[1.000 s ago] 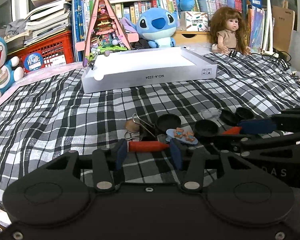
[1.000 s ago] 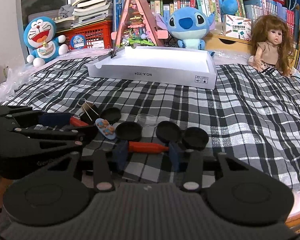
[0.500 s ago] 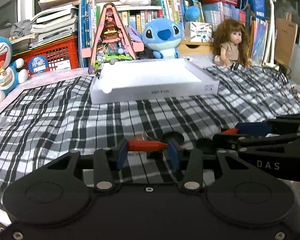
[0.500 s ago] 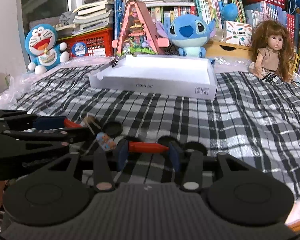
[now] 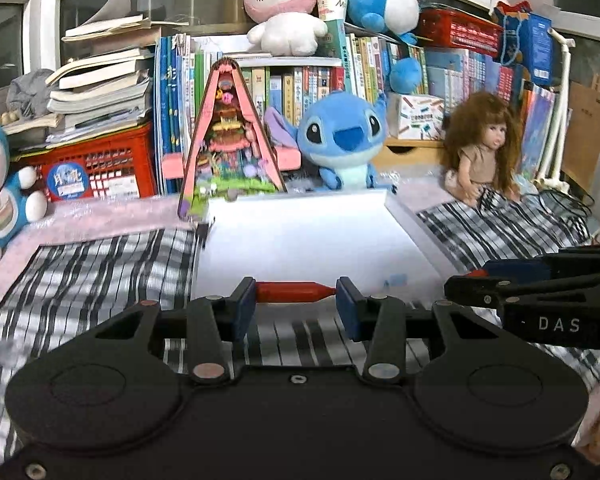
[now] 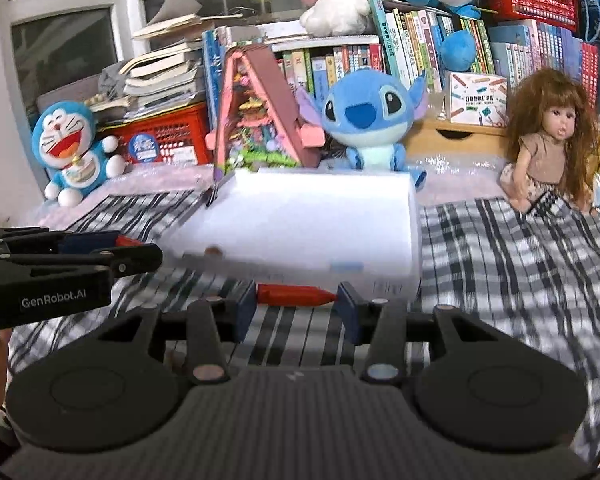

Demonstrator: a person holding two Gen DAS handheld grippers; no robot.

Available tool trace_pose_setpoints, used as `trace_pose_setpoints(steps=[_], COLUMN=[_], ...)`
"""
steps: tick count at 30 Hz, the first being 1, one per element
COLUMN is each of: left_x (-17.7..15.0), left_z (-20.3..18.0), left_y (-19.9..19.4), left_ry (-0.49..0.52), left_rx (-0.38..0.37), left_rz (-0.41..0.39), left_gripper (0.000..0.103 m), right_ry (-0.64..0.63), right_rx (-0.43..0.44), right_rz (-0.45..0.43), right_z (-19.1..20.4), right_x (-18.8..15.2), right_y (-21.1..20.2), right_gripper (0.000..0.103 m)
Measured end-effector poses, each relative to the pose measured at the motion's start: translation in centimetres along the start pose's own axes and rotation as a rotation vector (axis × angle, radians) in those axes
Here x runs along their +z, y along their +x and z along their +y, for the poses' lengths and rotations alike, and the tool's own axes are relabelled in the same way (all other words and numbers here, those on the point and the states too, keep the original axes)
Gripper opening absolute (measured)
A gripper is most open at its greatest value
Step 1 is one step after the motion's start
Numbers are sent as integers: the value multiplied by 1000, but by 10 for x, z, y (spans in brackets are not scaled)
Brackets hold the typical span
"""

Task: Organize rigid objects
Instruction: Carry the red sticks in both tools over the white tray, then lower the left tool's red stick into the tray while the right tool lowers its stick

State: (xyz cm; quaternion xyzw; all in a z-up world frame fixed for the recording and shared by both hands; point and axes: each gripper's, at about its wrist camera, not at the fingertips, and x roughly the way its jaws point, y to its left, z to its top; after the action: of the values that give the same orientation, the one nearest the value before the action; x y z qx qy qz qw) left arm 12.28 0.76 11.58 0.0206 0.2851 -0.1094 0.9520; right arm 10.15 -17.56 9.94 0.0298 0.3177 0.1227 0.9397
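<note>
My left gripper (image 5: 296, 302) is shut on a red crayon (image 5: 288, 292), which lies crosswise between its blue pads. In the right wrist view my right gripper (image 6: 297, 304) is shut on a second red crayon (image 6: 292, 294) the same way. Both are raised above the checked cloth, just short of the near wall of the open white box (image 5: 308, 236) (image 6: 312, 220). The two grippers are side by side: the right gripper (image 5: 470, 278) shows at the right edge of the left wrist view, and the left gripper (image 6: 136, 246) at the left edge of the right wrist view.
Behind the box stand a pink triangular toy house (image 5: 232, 140), a blue plush (image 5: 340, 136) and a long-haired doll (image 5: 480, 144). A blue cat plush (image 6: 76, 148) and a red crate (image 5: 96, 164) are at the left. Bookshelves close the back. Checked cloth (image 6: 520, 248) covers the surface.
Both grippers have risen and moved forward toward the white box, each keeping its red crayon. The black lids and small items on the cloth have dropped out of view.
</note>
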Motion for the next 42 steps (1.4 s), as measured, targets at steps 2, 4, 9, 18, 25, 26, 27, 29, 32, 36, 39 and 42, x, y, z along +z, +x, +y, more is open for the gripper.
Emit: trace_pose_setpoints(steps=[2, 4, 9, 18, 25, 26, 27, 29, 32, 36, 39, 42], left_x=[13, 23, 31, 24, 20, 20, 19, 19, 18, 19, 20, 20], left_z=[3, 9, 26, 44, 47, 47, 47, 48, 49, 52, 53, 54], left_y=[14, 31, 73, 129, 150, 152, 155, 160, 166, 172, 174, 177], left_ry=[-26, -64, -138, -184, -173, -169, -166, -165, -166, -164, -158, -154], left_rx=[-12, -26, -29, 16, 22, 23, 25, 28, 30, 38, 40, 43], left_rz=[27, 66, 156, 231, 254, 257, 259, 265, 273, 281, 282, 289], left_gripper=[41, 41, 41, 41, 41, 41, 41, 41, 41, 41, 41, 41], right_ry=[4, 19, 54, 86, 81, 79, 77, 70, 57, 46, 48, 53], right_rx=[-10, -16, -29, -76, -80, -77, -73, -68, -65, -64, -58, -54], right_rz=[16, 37, 104, 204, 234, 238, 242, 253, 266, 284, 291, 298], right_z=[-3, -7, -15, -31, -41, -41, -42, -42, -42, -42, -44, -46], right_x=[18, 32, 56, 55, 53, 52, 52, 51, 51, 50, 50, 50], right_y=[10, 21, 56, 112, 131, 133, 135, 140, 147, 155, 158, 161], right_gripper=[50, 50, 50, 50, 50, 50, 50, 50, 50, 50, 50, 50])
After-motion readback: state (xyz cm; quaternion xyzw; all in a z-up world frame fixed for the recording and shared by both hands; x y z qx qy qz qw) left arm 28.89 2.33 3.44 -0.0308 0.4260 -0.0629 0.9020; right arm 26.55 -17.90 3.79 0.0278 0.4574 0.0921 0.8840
